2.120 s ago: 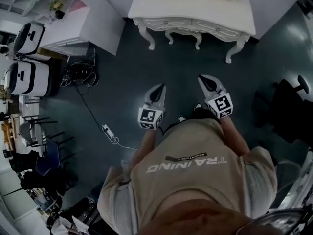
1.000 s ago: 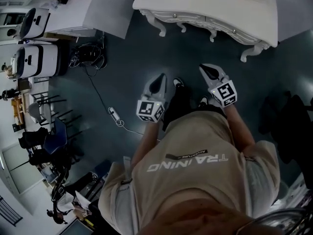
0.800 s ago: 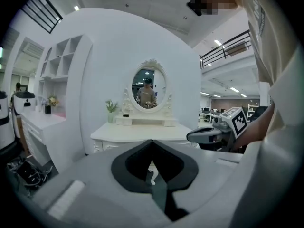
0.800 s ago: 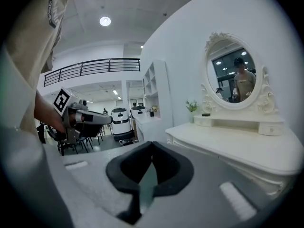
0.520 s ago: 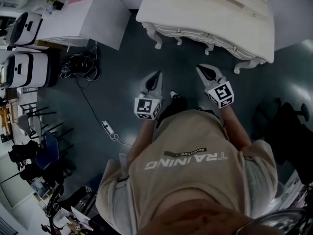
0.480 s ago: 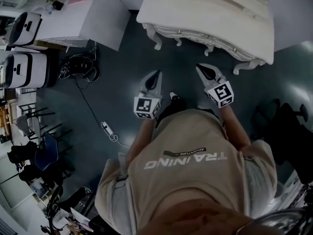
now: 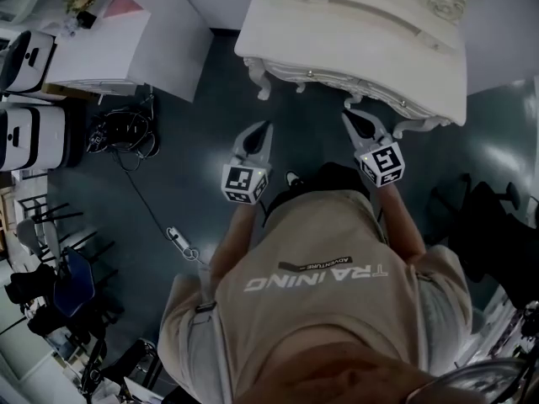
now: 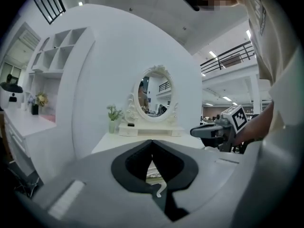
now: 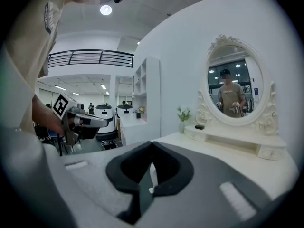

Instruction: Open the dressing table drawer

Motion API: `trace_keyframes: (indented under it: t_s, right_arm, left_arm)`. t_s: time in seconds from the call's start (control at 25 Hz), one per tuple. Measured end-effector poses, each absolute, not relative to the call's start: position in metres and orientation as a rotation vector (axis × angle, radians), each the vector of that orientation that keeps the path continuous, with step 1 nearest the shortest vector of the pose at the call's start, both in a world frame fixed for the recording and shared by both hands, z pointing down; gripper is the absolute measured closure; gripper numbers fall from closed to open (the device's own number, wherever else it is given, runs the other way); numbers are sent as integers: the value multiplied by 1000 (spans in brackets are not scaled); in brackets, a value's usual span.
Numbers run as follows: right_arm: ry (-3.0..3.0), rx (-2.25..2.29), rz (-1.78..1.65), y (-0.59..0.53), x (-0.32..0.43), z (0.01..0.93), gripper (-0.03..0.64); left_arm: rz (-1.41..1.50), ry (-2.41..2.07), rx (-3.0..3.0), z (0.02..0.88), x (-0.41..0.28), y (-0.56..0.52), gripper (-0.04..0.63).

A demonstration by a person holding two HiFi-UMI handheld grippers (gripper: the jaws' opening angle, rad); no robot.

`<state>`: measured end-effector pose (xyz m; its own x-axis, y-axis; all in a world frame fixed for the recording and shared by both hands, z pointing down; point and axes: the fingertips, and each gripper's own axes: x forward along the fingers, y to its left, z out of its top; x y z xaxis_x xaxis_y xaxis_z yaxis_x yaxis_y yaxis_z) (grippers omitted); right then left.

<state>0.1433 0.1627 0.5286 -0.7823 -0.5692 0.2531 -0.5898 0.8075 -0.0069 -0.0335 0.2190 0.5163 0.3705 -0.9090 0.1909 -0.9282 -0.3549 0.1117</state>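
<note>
Left claw [image 7: 265, 128] and right claw [image 7: 349, 116]: both clenched and empty, now nearer than before to the dressing table [image 7: 362, 32], right tip near its closed drawer [image 7: 354, 84]; white cabinet [image 7: 126, 49] and floor cable [image 7: 143, 194] well left.

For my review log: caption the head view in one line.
Person faces ornate white dressing table, grey left gripper and right gripper both shut, empty.
</note>
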Motion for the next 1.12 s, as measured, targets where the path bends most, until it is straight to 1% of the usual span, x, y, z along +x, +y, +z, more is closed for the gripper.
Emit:
trace_keyframes:
  t_s: [0.24, 0.36, 0.52, 0.68, 0.96, 1.12]
  right_arm:
    - [-2750, 902, 194, 114, 126, 556, 612]
    - [-2751, 858, 222, 88, 121, 566, 613]
    - [-2791, 841, 182, 23, 106, 561, 612]
    - [-2823, 911, 194, -43, 88, 561, 612]
    - [-2802, 888, 208, -124, 94, 565, 612]
    - [-2774, 873, 217, -148, 98, 577, 613]
  left_arm:
    - [210, -1639, 2398, 536, -47, 165, 588]
    - [229, -1642, 2386, 531, -51, 130, 588]
    - [246, -1637, 2436, 511, -54, 66, 588]
    - [315, -1598, 2464, 512, -62, 8, 588]
    - [296, -1633, 2437, 504, -61, -72, 588]
    - [298, -1604, 2438, 513, -54, -86, 588]
